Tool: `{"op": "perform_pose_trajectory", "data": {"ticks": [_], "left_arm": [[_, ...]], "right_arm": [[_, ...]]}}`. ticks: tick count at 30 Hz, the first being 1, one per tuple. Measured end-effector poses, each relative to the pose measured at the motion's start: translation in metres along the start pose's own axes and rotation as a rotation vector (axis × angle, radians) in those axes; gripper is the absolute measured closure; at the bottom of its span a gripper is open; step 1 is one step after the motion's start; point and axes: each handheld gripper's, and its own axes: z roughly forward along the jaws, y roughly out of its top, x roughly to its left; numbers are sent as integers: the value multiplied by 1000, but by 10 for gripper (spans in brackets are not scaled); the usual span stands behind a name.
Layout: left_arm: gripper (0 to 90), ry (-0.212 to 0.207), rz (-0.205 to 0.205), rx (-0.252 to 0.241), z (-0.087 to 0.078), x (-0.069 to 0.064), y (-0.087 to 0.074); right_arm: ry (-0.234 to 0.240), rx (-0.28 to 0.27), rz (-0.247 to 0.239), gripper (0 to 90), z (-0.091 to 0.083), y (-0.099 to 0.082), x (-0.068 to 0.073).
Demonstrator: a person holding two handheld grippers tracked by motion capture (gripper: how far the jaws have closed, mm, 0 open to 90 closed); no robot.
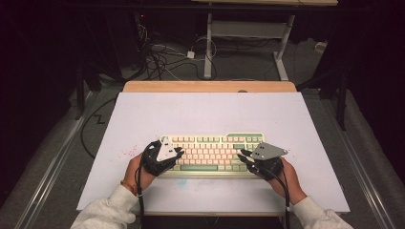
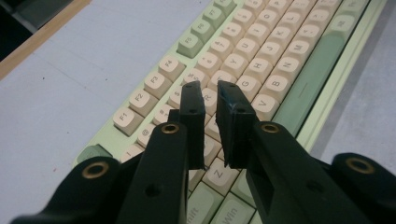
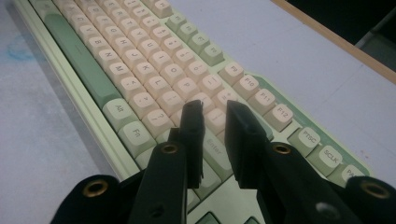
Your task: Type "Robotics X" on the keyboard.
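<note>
Nearest, the person's hands hold two sets of tongs over the keyboard (image 1: 212,156), which lies on the pale surface (image 1: 205,114) close to its near edge. The left tongs (image 1: 177,150) hover above the keyboard's left end; in the left gripper view their jaws stand slightly parted with nothing between them, over the letter rows near the Z key (image 2: 218,171). The right tongs (image 1: 242,153) hang over the right end, jaws likewise a little apart and empty, above the Enter key (image 3: 214,140). To press keys cleanly, I would judge it best to bring one jaw tip straight down on a single cap, keeping the other clear of its neighbours. Farther off, no container stands on the surface; beyond its wooden edge (image 1: 210,86), cables (image 1: 162,59) lie on the floor.
</note>
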Motion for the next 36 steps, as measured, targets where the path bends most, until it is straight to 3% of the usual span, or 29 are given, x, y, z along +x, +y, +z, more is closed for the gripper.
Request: {"op": "perform_pose_trajectory", "data": {"ticks": [3,10,13,14,15,19,23,27,31,36], "left_arm": [[687,11,8,4,1,-1,0],[508,-8,-1,-38,0,0,-3],[421,14,-10,-54,0,-1,-4],[371,39,-4,-59,0,-2,-4],[317,53,-8,-65,-1,-2,-4],[239,59,-20,-74,0,-2,-5],[183,59,-18,-75,1,-4,-5],[181,61,-16,-89,1,-5,-5],[149,60,-6,-98,0,-6,-4],[149,61,-2,-112,-2,-8,-4]], "right_arm": [[-5,-10,3,727,-1,0,0],[-15,-26,1,668,-2,1,0],[-18,-31,1,601,-2,1,0],[-18,-34,-1,594,-2,1,1],[-18,-36,-4,557,-2,1,1],[-19,-33,-3,378,-1,1,1],[-34,-45,4,255,0,1,2],[-59,-66,17,165,0,1,2],[-77,-77,32,160,-1,2,1],[-73,-78,15,165,-2,3,2]]}}
